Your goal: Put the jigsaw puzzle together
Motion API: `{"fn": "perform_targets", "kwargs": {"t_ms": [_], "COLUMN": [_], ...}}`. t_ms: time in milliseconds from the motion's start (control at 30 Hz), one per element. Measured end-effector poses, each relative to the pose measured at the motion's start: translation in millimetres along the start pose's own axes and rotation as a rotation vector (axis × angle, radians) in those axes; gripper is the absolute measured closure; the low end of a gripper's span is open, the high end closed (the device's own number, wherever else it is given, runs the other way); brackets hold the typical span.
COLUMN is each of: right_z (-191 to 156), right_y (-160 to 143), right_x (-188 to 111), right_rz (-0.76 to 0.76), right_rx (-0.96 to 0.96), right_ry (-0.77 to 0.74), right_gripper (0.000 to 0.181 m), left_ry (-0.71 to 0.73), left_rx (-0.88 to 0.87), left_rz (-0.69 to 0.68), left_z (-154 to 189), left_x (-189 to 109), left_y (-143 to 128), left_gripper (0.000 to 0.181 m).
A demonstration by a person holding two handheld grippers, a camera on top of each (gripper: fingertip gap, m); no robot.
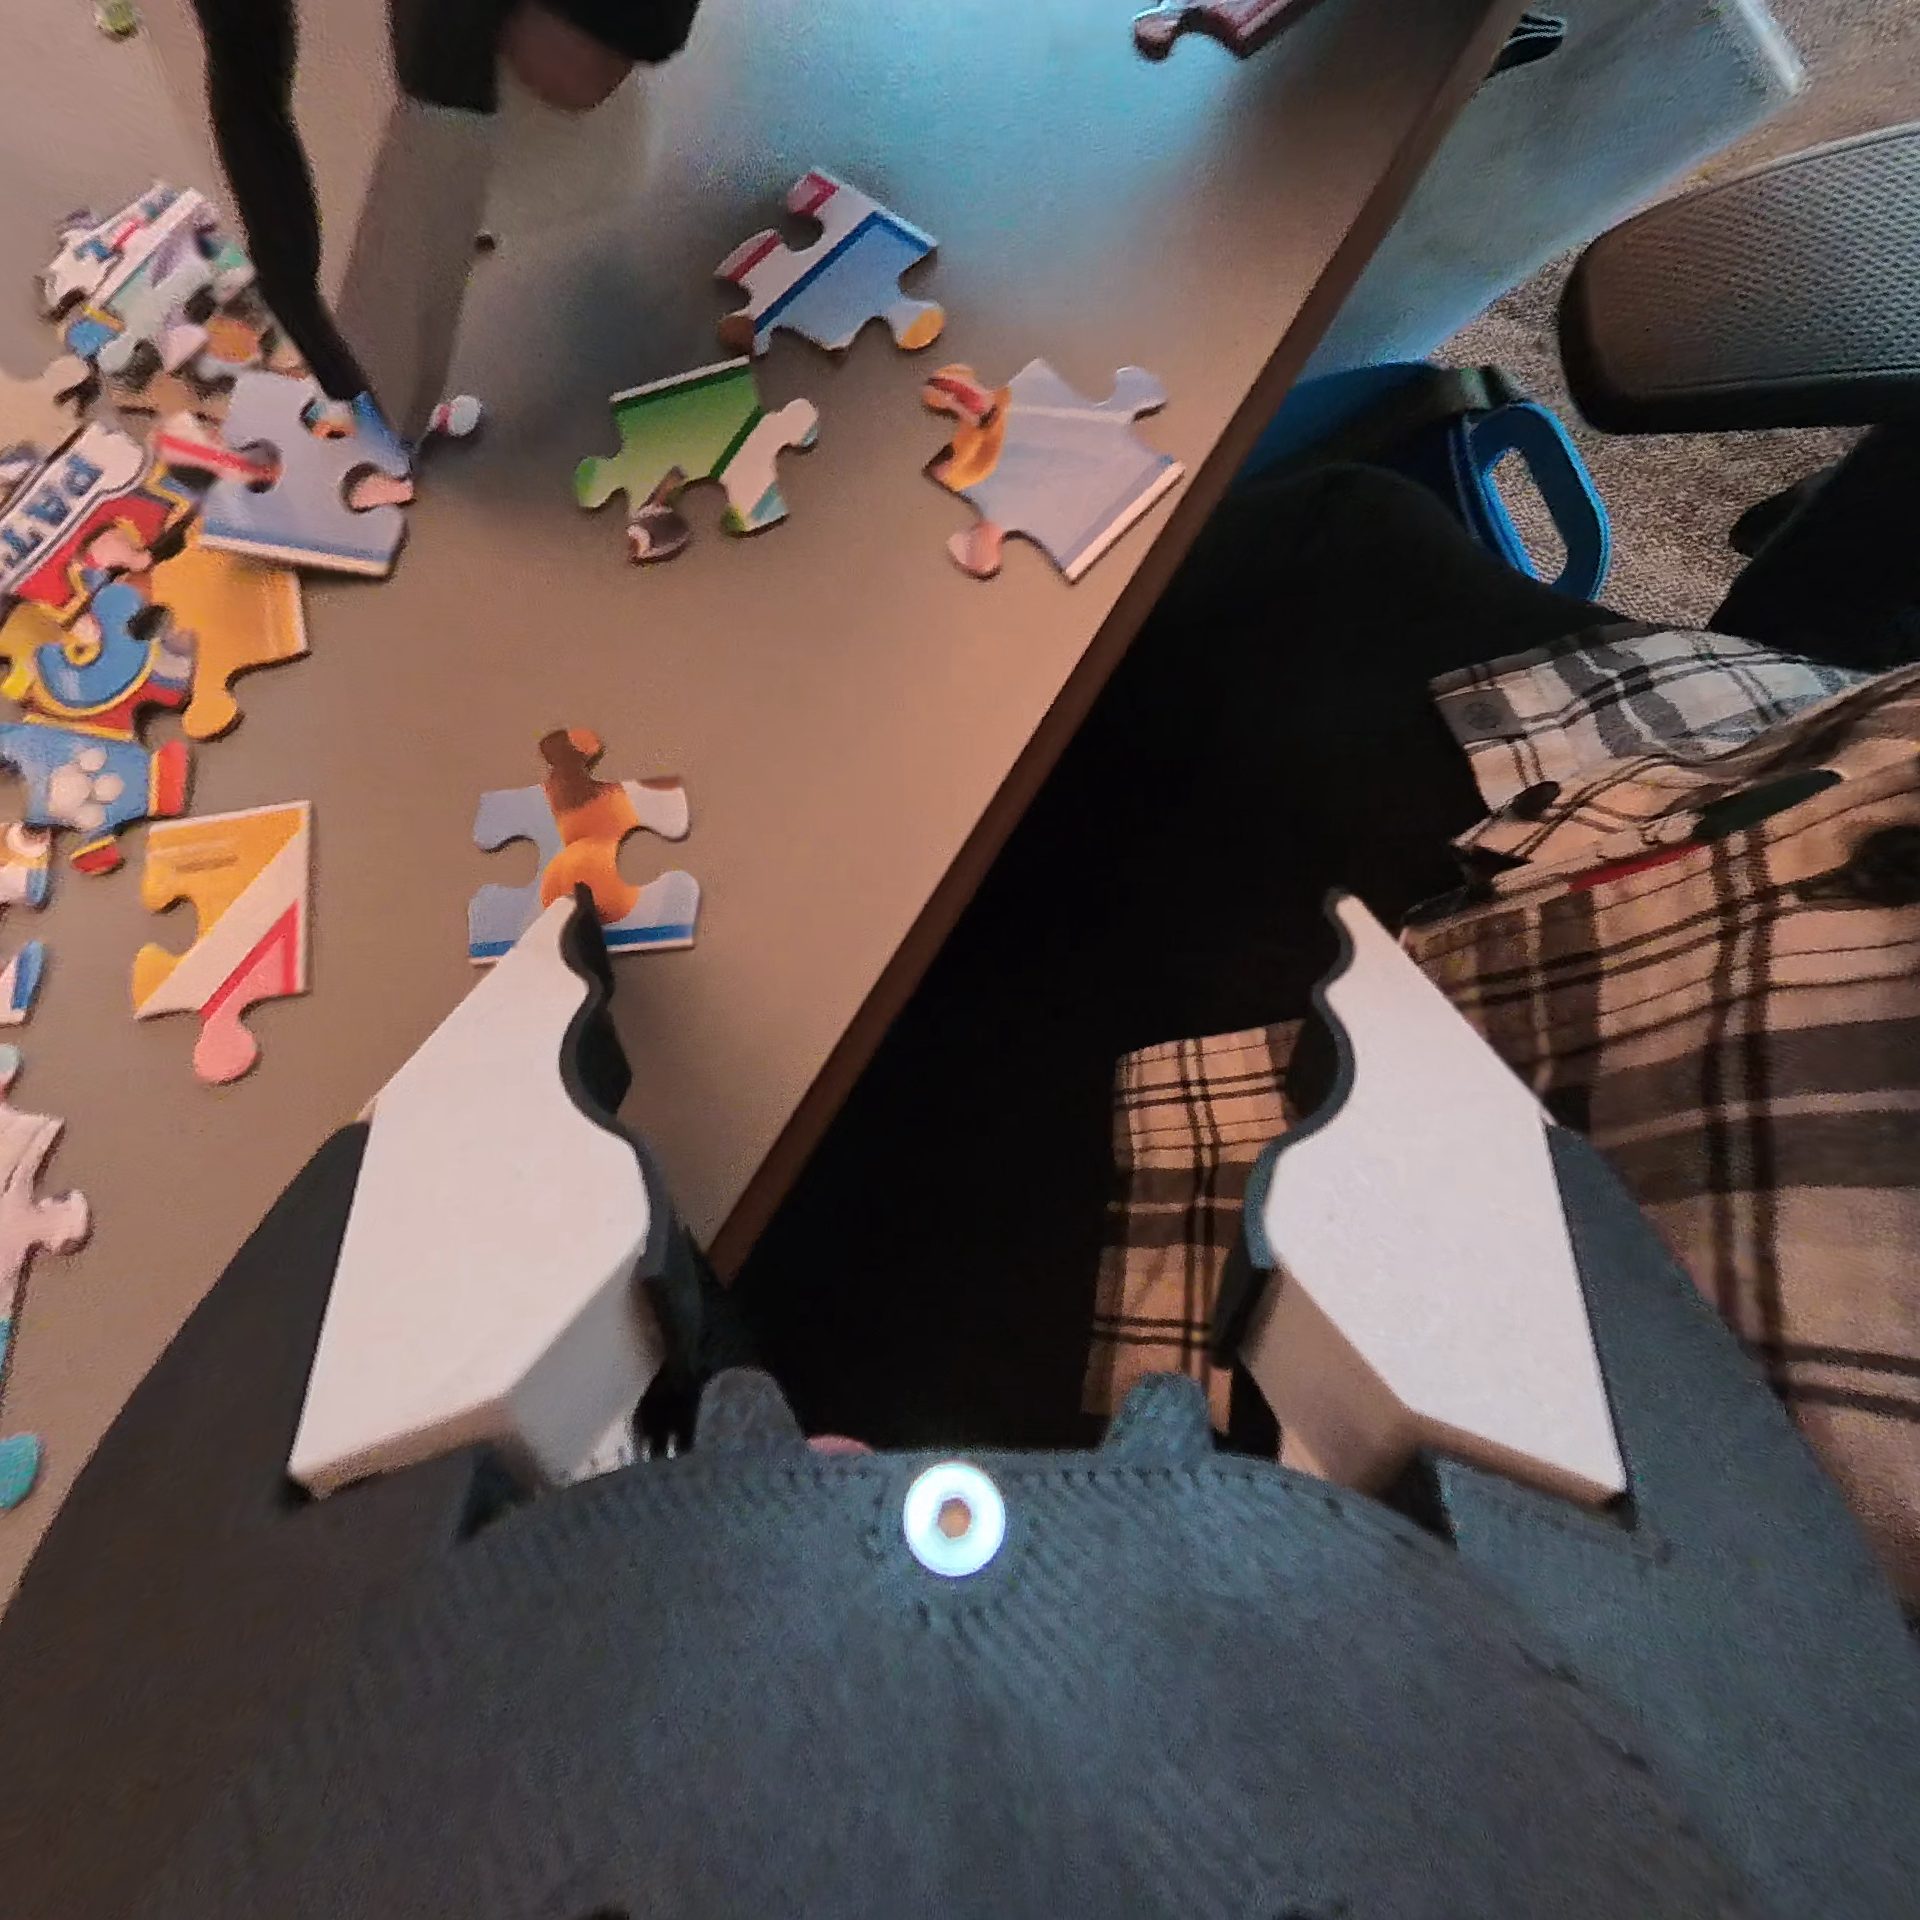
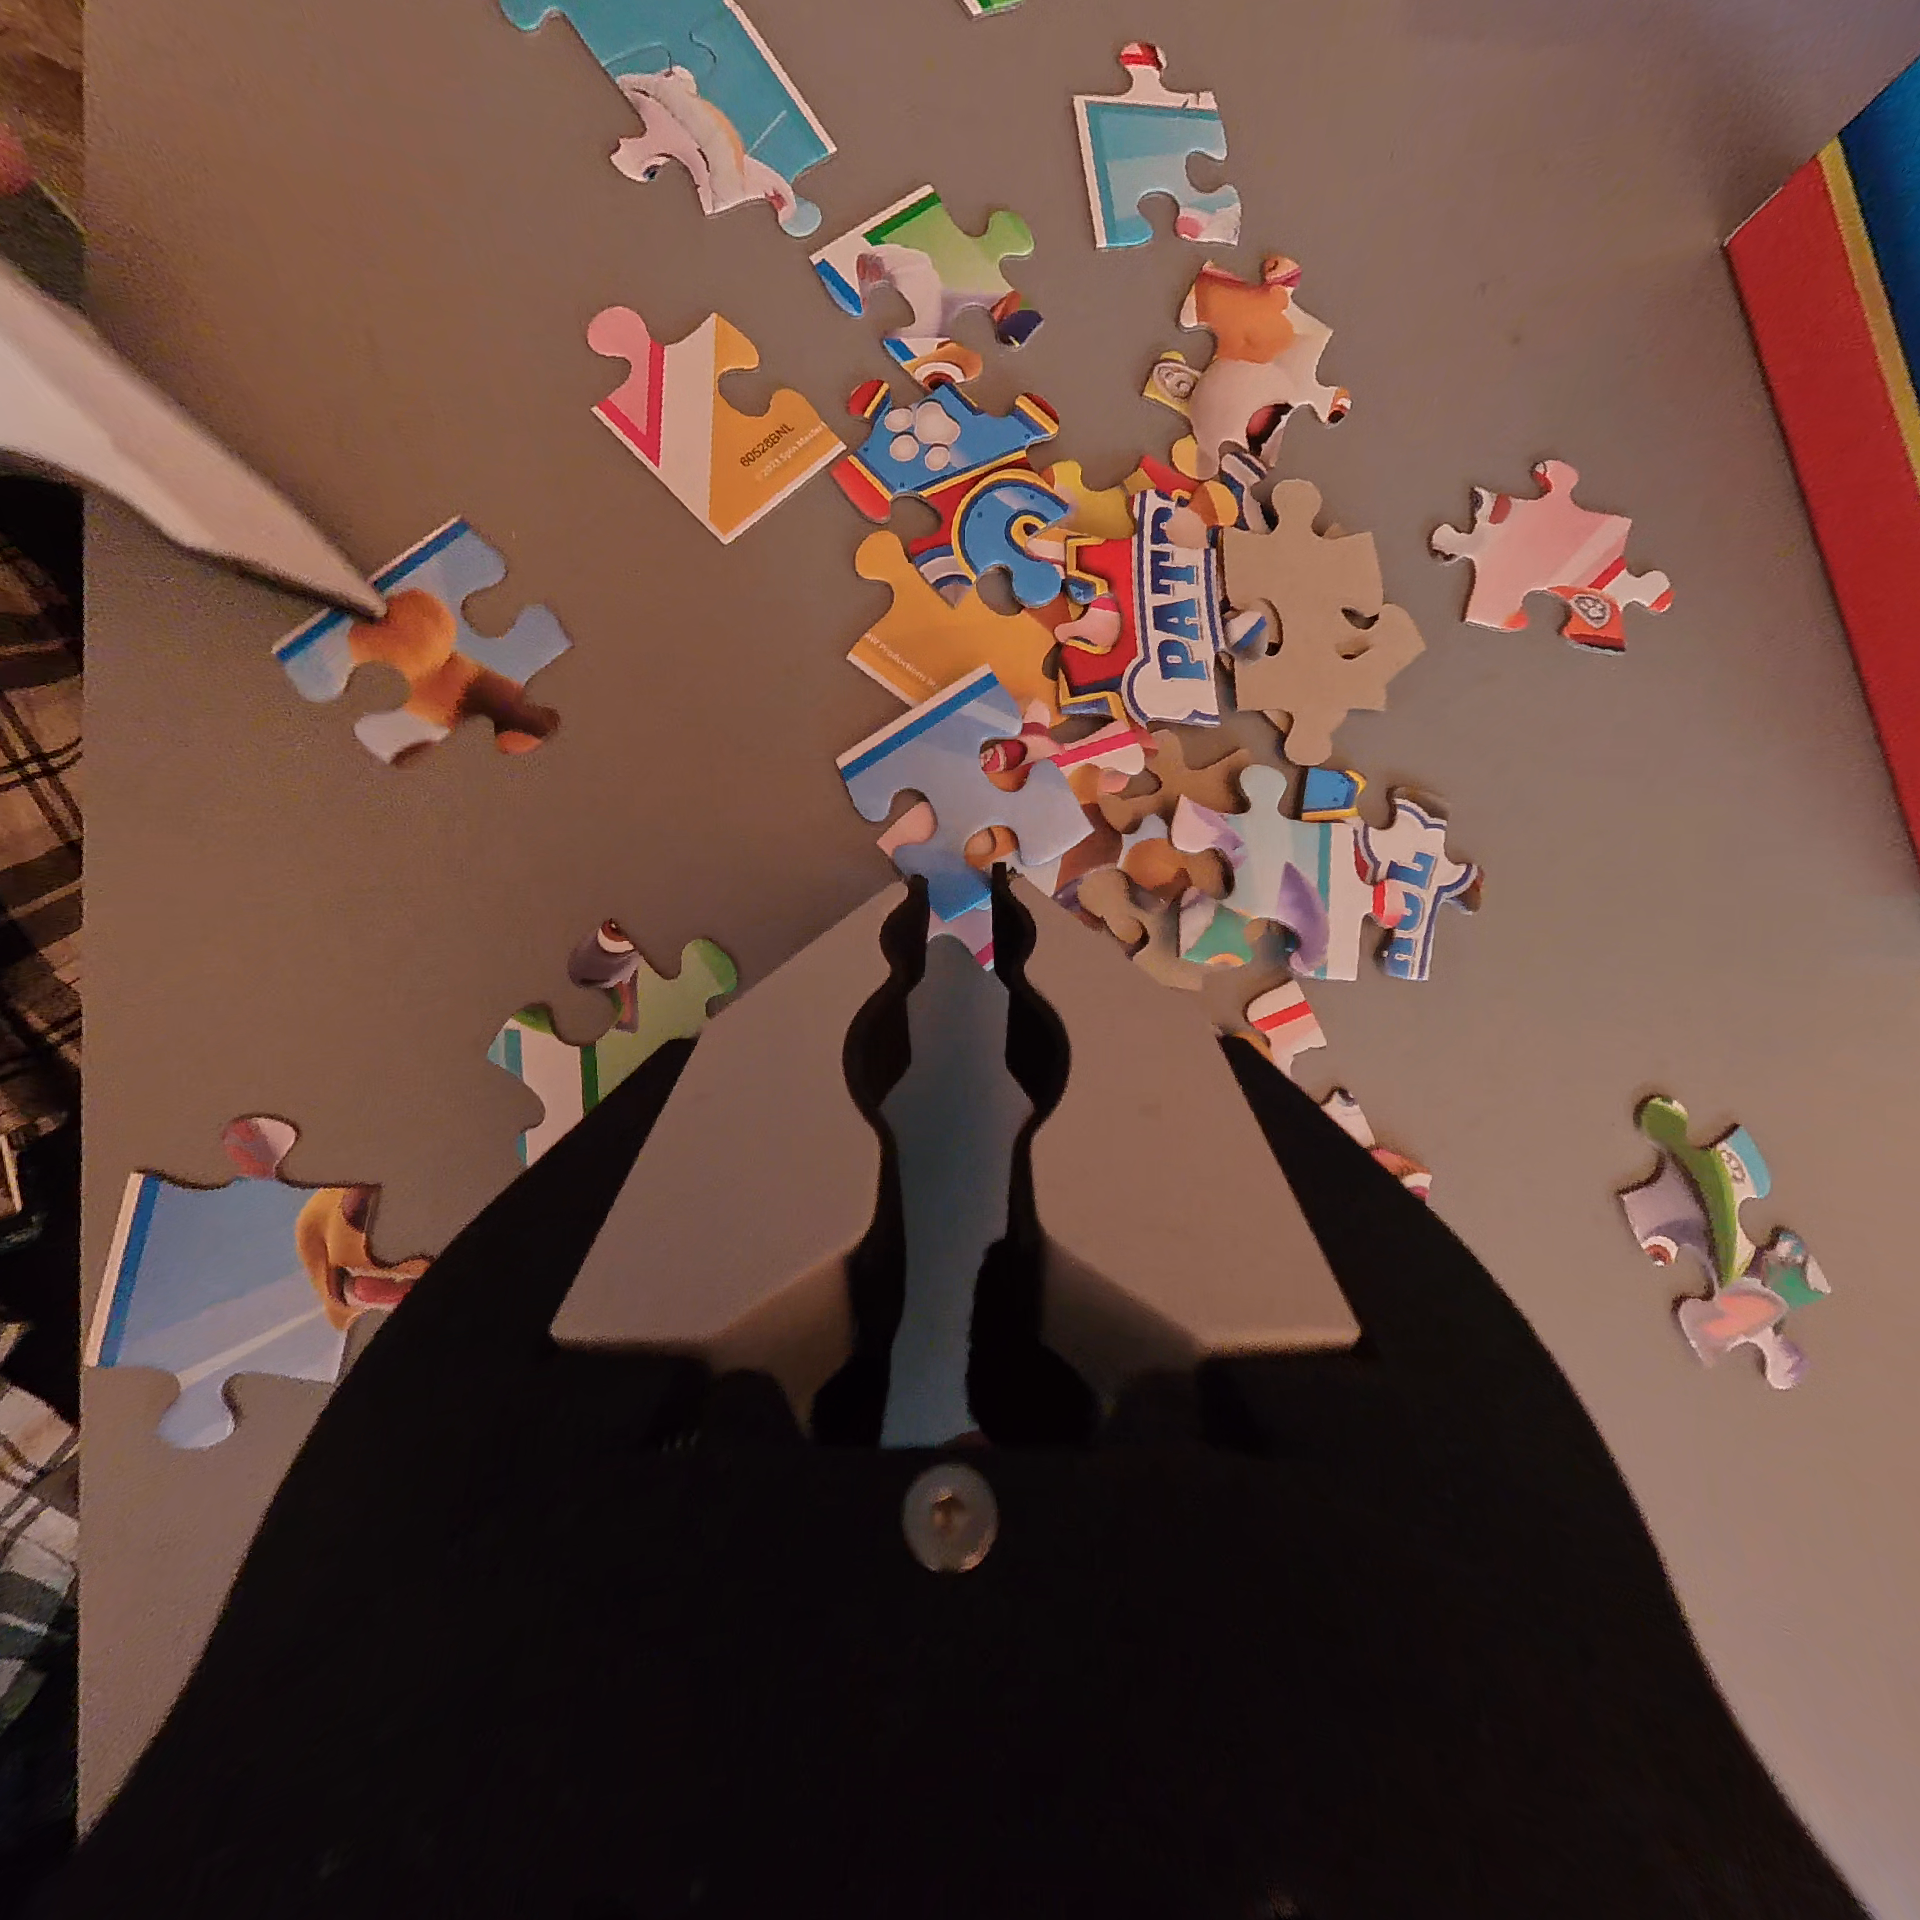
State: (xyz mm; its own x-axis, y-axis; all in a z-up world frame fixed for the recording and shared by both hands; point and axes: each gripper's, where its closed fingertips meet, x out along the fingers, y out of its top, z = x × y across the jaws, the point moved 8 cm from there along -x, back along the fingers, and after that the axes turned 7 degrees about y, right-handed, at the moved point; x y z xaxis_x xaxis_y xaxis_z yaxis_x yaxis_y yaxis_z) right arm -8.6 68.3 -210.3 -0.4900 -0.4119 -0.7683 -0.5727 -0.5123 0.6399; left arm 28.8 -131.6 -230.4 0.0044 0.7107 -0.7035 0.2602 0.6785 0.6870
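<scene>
Loose jigsaw pieces lie on a grey table (image 2: 312,312), with a heap of pieces (image 2: 1153,613) in the middle. My right gripper (image 2: 958,881) is shut on a light-blue edge piece (image 2: 951,774) at the heap's near side; the piece shows between its fingers. The same gripper (image 1: 343,400) and piece (image 1: 301,499) show in the left wrist view. My left gripper (image 1: 956,912) is wide open. One fingertip (image 1: 561,925) rests on a blue-and-orange piece (image 1: 582,831). The other hangs past the table edge. This piece (image 2: 426,649) and fingertip (image 2: 364,601) also show in the right wrist view.
A red and blue puzzle box (image 2: 1829,468) lies at the right. The table edge (image 1: 1039,779) runs diagonally, with a person's plaid clothing (image 1: 1662,987) and a chair (image 1: 1745,291) beyond. Single pieces lie scattered, such as a green one (image 1: 686,447) and a blue one (image 2: 229,1288).
</scene>
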Motion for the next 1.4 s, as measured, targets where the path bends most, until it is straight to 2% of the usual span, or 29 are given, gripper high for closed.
{"fn": "perform_targets", "kwargs": {"t_ms": [67, 267, 333, 567, 667, 900, 1400], "right_z": [-2.0, -7.0, -9.4, -9.7, -7.7, -6.0, -16.5], "right_y": [1.1, 2.0, 3.2, 6.8, 8.1, 6.8, 1.3], "right_x": [-2.1, -5.4, -3.7, 8.2, 10.0, 10.3, 6.0], "right_rz": [0.011, 0.030, 0.024, 0.001, 0.008, 0.035, 0.087], "right_rx": [-0.008, -0.001, 0.010, -0.008, -0.005, -0.006, -0.077], "right_ry": [0.009, 0.024, 0.045, 0.118, 0.135, 0.150, 0.089], "right_gripper": [0.181, 0.180, 0.152, 0.140, 0.146, 0.148, 0.148], "left_ry": [-0.001, 0.001, 0.001, -0.074, -0.118, -0.139, -0.142], "left_rx": [-0.009, -0.006, -0.002, -0.018, -0.038, -0.051, -0.088], "left_rz": [-0.011, 0.033, 0.037, -0.007, -0.018, -0.008, 0.020], "left_z": [-5.5, -19.1, -26.7, -45.4, -47.9, -54.2, -60.1], "left_x": [-2.0, -7.3, -5.1, 19.2, 27.2, 34.8, 35.3], "left_y": [-1.1, 11.8, 16.6, 24.1, 26.1, 33.8, 37.4], "left_gripper": [0.053, 0.055, 0.057, 0.059, 0.058, 0.058, 0.060]}}
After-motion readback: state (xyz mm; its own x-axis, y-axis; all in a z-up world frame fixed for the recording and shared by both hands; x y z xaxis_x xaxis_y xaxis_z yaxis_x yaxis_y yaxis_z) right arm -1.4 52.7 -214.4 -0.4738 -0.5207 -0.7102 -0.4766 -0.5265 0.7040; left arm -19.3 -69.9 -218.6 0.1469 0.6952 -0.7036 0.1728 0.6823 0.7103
